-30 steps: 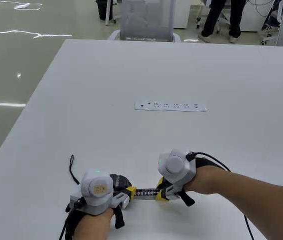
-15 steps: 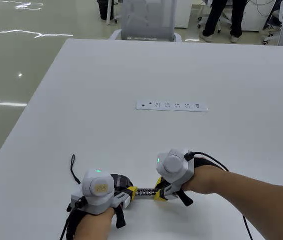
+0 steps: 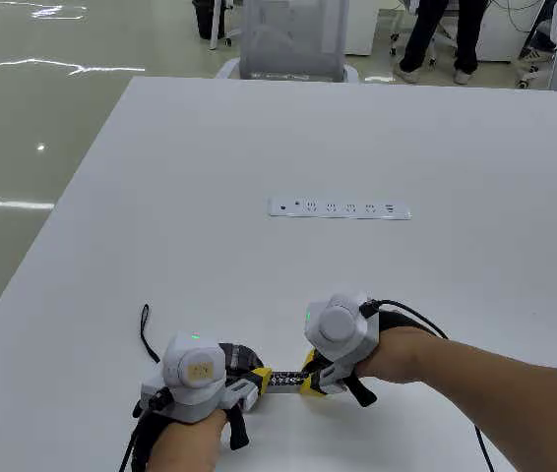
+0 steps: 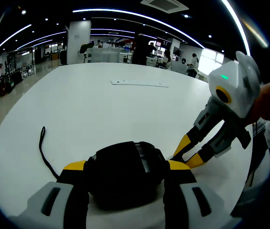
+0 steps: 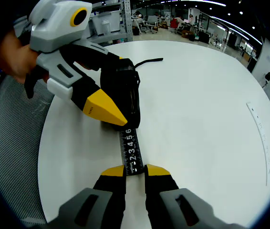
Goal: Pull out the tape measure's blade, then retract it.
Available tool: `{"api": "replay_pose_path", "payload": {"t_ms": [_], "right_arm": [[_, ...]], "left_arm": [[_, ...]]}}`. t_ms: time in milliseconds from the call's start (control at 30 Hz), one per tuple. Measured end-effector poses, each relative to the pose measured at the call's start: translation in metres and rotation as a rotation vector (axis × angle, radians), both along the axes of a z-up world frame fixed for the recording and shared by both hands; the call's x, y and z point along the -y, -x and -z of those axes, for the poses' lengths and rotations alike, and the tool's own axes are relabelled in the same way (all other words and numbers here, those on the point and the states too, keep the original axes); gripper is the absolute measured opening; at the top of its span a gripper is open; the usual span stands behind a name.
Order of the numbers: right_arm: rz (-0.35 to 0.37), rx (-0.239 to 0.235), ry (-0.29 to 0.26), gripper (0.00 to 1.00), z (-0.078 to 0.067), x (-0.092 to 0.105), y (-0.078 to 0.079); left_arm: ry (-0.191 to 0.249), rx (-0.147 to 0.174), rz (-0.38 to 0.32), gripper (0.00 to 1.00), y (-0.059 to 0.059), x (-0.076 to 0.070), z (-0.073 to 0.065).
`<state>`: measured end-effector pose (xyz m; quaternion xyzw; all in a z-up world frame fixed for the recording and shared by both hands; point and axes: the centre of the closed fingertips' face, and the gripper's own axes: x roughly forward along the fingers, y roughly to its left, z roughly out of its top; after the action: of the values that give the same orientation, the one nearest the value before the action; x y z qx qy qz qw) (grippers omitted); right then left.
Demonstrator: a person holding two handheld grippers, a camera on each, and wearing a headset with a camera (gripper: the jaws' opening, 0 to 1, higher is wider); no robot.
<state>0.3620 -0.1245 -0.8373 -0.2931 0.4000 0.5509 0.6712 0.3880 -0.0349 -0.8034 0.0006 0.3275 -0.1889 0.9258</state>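
The black rubber-cased tape measure (image 4: 125,174) sits on the near part of the white tabletop (image 3: 357,128), close to the person. A short stretch of its dark, numbered steel blade (image 5: 130,151) is drawn out of the case mouth; only the first few printed numerals show. The blade's long axis is what the next move turns on. It runs straight from the case to the right gripper (image 5: 135,171), low over the table and roughly along the table's near edge, left to right in the head view.

The left gripper (image 4: 126,166) is clenched around the case, one yellow-tipped jaw on each flank. The right gripper's jaws are pinched together on the blade's free end. The case lies dead ahead of the right gripper, near it, and the two grippers' tips are almost meeting.

Pulling further would mean drawing the right gripper away along that line, while the left one anchors the case. Retracting would mean following the same line back.

The case's thin black wrist cord (image 3: 144,334) trails to the left, and a flat white power strip (image 3: 338,208) lies well apart, further up the table.
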Motion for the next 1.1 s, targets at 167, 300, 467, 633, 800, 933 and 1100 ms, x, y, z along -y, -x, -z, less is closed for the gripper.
{"api": "replay_pose_path", "payload": {"t_ms": [167, 300, 467, 633, 800, 933, 1100], "right_arm": [[0.001, -0.001, -0.004, 0.14, 0.0, -0.002, 0.0], [-0.002, 0.0, -0.006, 0.14, 0.0, -0.004, -0.001], [-0.004, -0.001, -0.006, 0.14, -0.001, -0.006, -0.001], [-0.003, -0.003, -0.008, 0.14, -0.001, -0.008, -0.001], [-0.001, -0.002, -0.013, 0.14, 0.0, -0.011, -0.002], [-0.002, -0.002, -0.018, 0.14, -0.001, -0.014, -0.002], [-0.004, -0.003, -0.029, 0.14, -0.002, -0.018, -0.002]], "left_arm": [[0.003, -0.002, 0.0, 0.6, 0.0, 0.0, 0.0], [0.005, -0.002, 0.001, 0.6, 0.0, 0.0, 0.0], [0.006, -0.003, 0.0, 0.6, 0.0, 0.0, 0.0], [0.007, -0.004, 0.0, 0.6, 0.001, 0.0, 0.0], [0.009, -0.002, -0.002, 0.6, 0.0, 0.0, 0.0], [0.012, -0.003, -0.003, 0.6, 0.0, 0.0, 0.0], [0.013, -0.002, -0.005, 0.6, 0.0, 0.0, 0.0]]}}
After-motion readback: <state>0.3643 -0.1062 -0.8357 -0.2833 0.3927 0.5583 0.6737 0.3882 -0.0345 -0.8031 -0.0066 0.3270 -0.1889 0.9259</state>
